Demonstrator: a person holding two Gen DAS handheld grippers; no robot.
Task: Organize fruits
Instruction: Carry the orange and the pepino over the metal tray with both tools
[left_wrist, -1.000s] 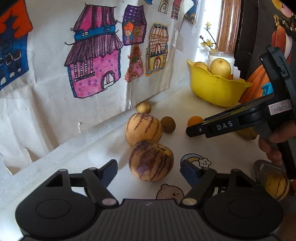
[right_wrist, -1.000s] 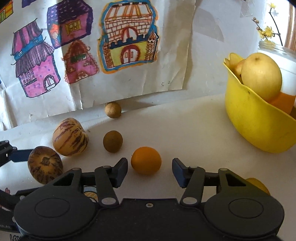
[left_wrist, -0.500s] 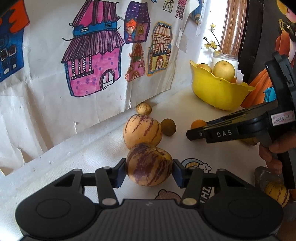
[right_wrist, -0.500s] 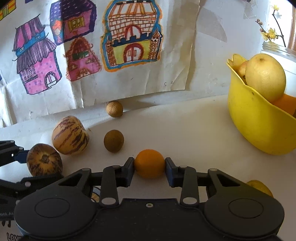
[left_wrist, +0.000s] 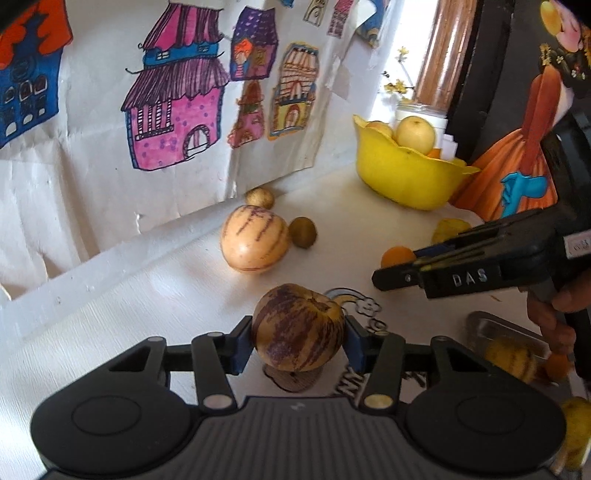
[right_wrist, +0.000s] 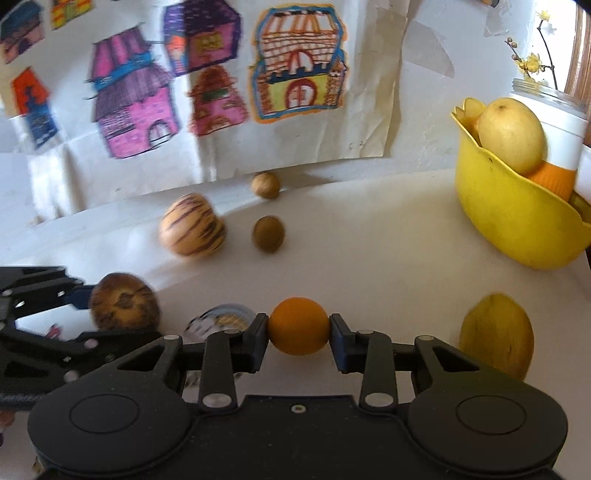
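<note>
My left gripper (left_wrist: 298, 341) is shut on a purple-striped melon (left_wrist: 298, 326) and holds it just above the white table; the melon also shows in the right wrist view (right_wrist: 125, 306). My right gripper (right_wrist: 299, 332) is shut on a small orange (right_wrist: 298, 325), lifted off the table; the orange shows in the left wrist view (left_wrist: 397, 256). A second striped melon (left_wrist: 255, 243) and two small brown fruits (left_wrist: 303, 232) (left_wrist: 260, 197) lie by the back wall. A yellow bowl (right_wrist: 498, 206) with a pale pear (right_wrist: 511, 134) stands at the right. A yellow fruit (right_wrist: 495, 343) lies near my right gripper.
Paper drawings of houses (left_wrist: 177, 110) hang on the back wall. A metal tray (left_wrist: 506, 332) with a small striped fruit (left_wrist: 511, 360) sits at the front right in the left wrist view. A white jar with flowers (right_wrist: 554, 110) stands behind the bowl.
Both grippers closed on their fruits, the left on the striped melon and the right on the orange, then lifted them and drew back from the wall.
</note>
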